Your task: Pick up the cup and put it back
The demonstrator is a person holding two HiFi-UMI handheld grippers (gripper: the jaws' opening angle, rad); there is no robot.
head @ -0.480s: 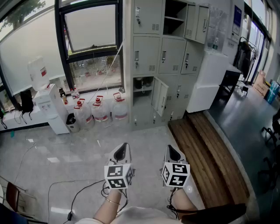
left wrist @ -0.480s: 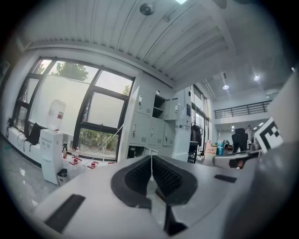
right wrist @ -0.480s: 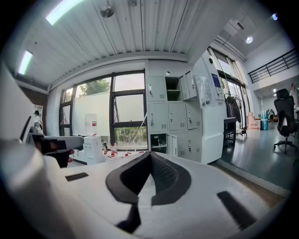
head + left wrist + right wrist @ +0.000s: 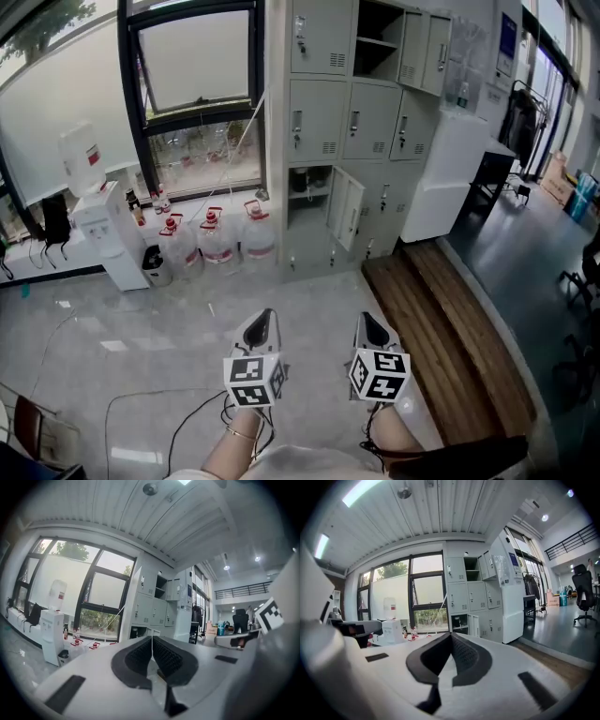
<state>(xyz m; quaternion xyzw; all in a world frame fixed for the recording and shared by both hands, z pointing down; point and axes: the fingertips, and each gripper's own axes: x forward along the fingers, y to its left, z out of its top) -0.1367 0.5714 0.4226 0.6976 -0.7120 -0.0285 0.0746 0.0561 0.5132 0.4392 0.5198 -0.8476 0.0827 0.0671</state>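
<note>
Jaws first, from the head view: the left gripper point(image 4: 262, 324) and the right gripper point(image 4: 371, 324) are held side by side, level, both aimed toward the locker bank point(image 4: 347, 122), with pale tiled floor point(image 4: 112, 328) under them. No cup shows anywhere, and no table either. So which way the cup lies, how its axis runs and which hand is nearer cannot be told. One open compartment low in the locker bank holds something dark, too small to name. Left of the locker bank stand water jugs point(image 4: 216, 234) and a water dispenser point(image 4: 103, 225). To its right and nearer the person runs a wooden platform point(image 4: 450, 337).

From the left gripper view, the left gripper point(image 4: 151, 649) has its ribbed pads pressed together with nothing between them. The locker bank point(image 4: 152, 611) stands dead ahead, well apart.

From the right gripper view, the right gripper point(image 4: 451, 649) is likewise closed on nothing. The locker bank point(image 4: 468, 602) is ahead, a window point(image 4: 426, 597) to its left and an office chair point(image 4: 583, 592) far to its right. My judgement: the cup must be found before any reach.
</note>
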